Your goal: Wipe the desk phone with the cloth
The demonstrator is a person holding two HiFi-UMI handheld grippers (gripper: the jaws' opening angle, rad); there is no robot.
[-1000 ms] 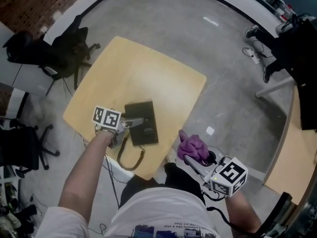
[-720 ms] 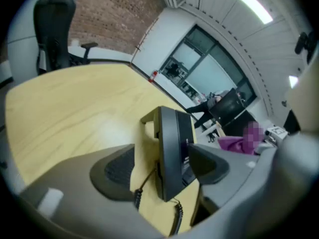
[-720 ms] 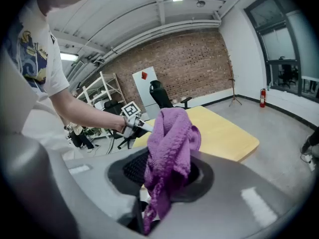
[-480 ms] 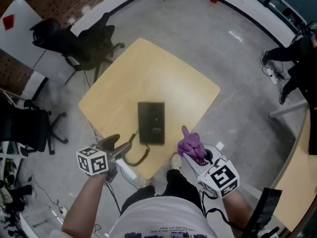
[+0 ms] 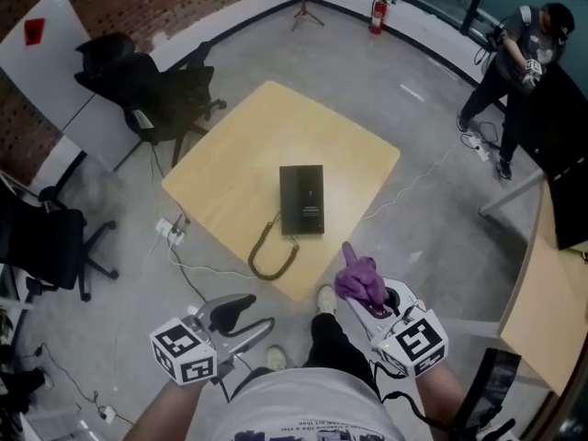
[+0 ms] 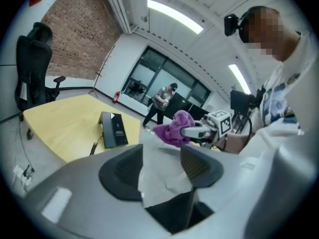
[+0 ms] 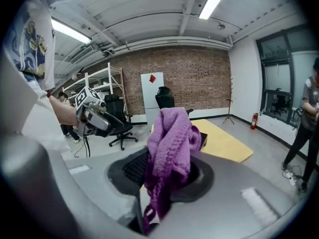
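While right gripper (image 5: pixel 372 298) clenches cloth (image 5: pixel 357 277), left gripper (image 5: pixel 257 313) released, empty, jaws just narrowing; phone (image 5: pixel 303 200) seemingly untouched.

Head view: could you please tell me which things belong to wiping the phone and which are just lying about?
Job: desk phone with its coiled cord, purple cloth in the right gripper, yellow table.
Lying about: office chairs, power strip on the floor, fire extinguisher.
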